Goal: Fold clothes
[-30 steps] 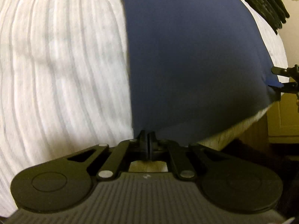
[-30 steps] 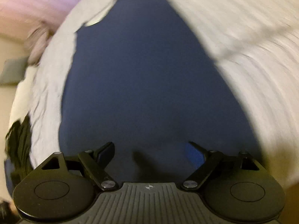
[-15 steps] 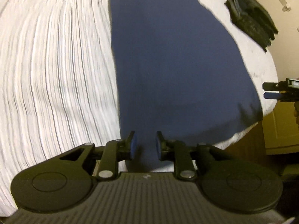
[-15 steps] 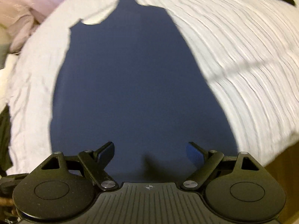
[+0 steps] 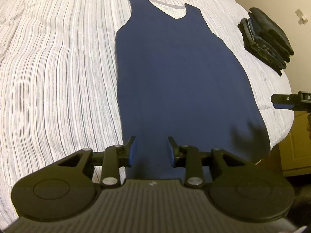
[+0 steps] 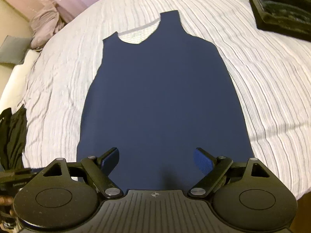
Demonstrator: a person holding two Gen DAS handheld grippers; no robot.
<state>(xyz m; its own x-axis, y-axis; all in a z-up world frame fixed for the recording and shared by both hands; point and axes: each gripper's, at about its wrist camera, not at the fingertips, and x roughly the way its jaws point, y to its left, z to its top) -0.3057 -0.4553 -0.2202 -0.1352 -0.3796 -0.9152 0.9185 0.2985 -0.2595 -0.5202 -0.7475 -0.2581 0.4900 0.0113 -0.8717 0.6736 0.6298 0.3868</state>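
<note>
A navy sleeveless top point(image 5: 178, 73) lies flat on the striped white bedspread point(image 5: 58, 68), neckline far from me, hem at the near bed edge. My left gripper point(image 5: 151, 148) hovers open above the hem's left part, holding nothing. In the right wrist view the same top point(image 6: 161, 97) fills the middle, and my right gripper point(image 6: 156, 159) stands wide open over the hem, empty. The right gripper point(image 5: 287, 102) also shows at the right edge of the left wrist view, off the top's right side.
A stack of folded dark clothes point(image 5: 266, 38) sits at the bed's far right corner. Dark garments point(image 6: 11, 136) hang at the left of the right wrist view. Pillows point(image 6: 44, 25) lie at the far left. A wooden cabinet point(image 5: 295, 151) stands beside the bed.
My left gripper was shut on the hem, then let go and opened. Both grippers have pulled back and up, so the whole top now shows lying flat.
</note>
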